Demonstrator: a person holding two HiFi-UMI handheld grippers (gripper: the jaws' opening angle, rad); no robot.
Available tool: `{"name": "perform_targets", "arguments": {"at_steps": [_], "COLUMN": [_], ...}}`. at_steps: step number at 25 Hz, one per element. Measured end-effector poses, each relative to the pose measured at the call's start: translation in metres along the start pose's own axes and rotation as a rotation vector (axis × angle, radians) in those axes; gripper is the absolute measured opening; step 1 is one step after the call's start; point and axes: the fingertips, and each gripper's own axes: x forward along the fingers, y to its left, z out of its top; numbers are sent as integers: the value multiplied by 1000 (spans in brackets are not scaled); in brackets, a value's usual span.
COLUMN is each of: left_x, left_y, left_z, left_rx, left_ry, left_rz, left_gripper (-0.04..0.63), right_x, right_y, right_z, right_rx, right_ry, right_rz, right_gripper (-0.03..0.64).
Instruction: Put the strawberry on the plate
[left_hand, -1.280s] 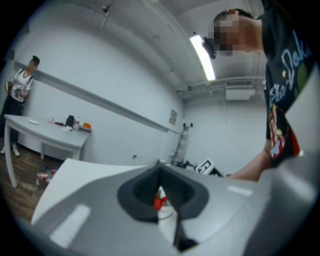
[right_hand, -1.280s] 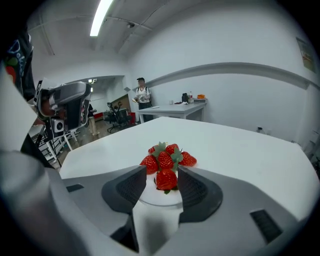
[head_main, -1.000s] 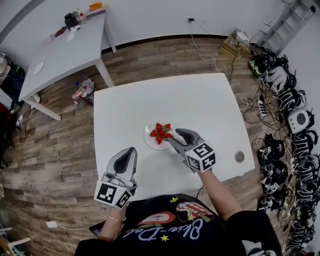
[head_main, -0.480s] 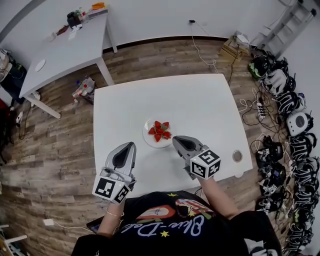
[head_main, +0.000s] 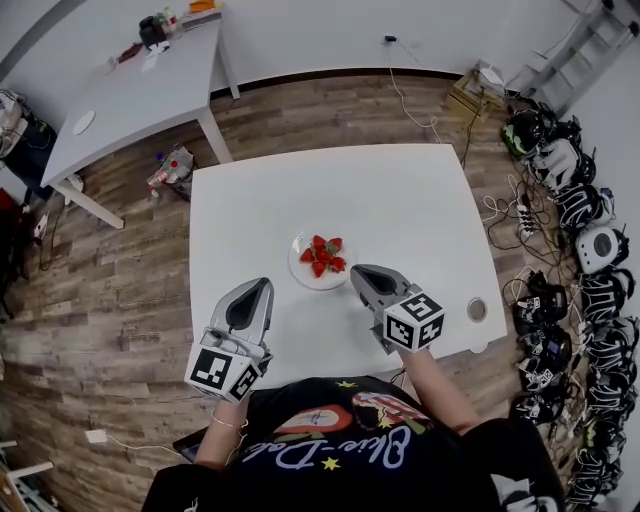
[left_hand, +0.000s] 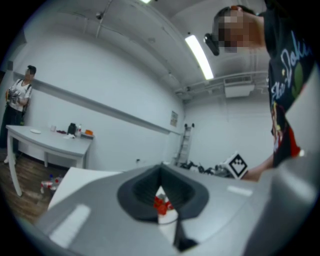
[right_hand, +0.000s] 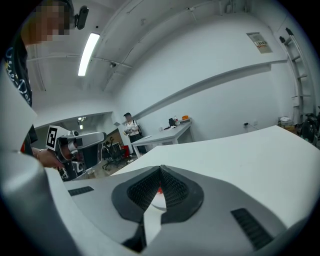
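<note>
Several red strawberries (head_main: 322, 256) lie in a heap on a small white plate (head_main: 303, 272) in the middle of the white table (head_main: 400, 200). My right gripper (head_main: 356, 272) hovers just right of the plate's near edge, jaws shut with nothing between them. My left gripper (head_main: 262, 286) hangs near and left of the plate, also shut and empty. In the left gripper view the strawberries (left_hand: 161, 203) and plate (left_hand: 169, 217) show through the notch under the shut jaws. In the right gripper view a sliver of red strawberry (right_hand: 159, 190) and plate (right_hand: 158, 201) shows the same way.
A round grommet (head_main: 477, 310) sits near the table's right edge. A second table (head_main: 130, 95) with small items stands at the back left. Headsets (head_main: 590, 250) and cables line the floor on the right. A person (right_hand: 131, 131) stands by the far table.
The right gripper has drawn back from the strawberries toward me and its jaws have gone shut, holding nothing. The left gripper has edged forward a little.
</note>
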Motion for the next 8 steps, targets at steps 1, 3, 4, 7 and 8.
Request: {"name": "perform_targets", "arguments": {"at_steps": [1,3,4,7,8], "left_x": [0,0,0,0,0], "left_y": [0,-2,-4,-6,-6], "left_z": [-1,-4,-5,-6,-6], "left_rx": [-1,-3,-4,-8,-9], "left_ry": [5,16,18,12,9], "left_rz": [-1,-4,-6,-4,-2], "left_gripper": [-12,-12,-12,-12,-12], "right_x": [0,0,0,-1,0], "right_y": [0,0,-1,-4,-4], "right_z": [-1,-3,-4,-7,-8], "right_rx": [1,1,-1,-11,-13], "right_ry": [2,8,11,31,39], "right_rz": [0,0,-1,-6,-9], "right_gripper": [17,17,17,17,17]}}
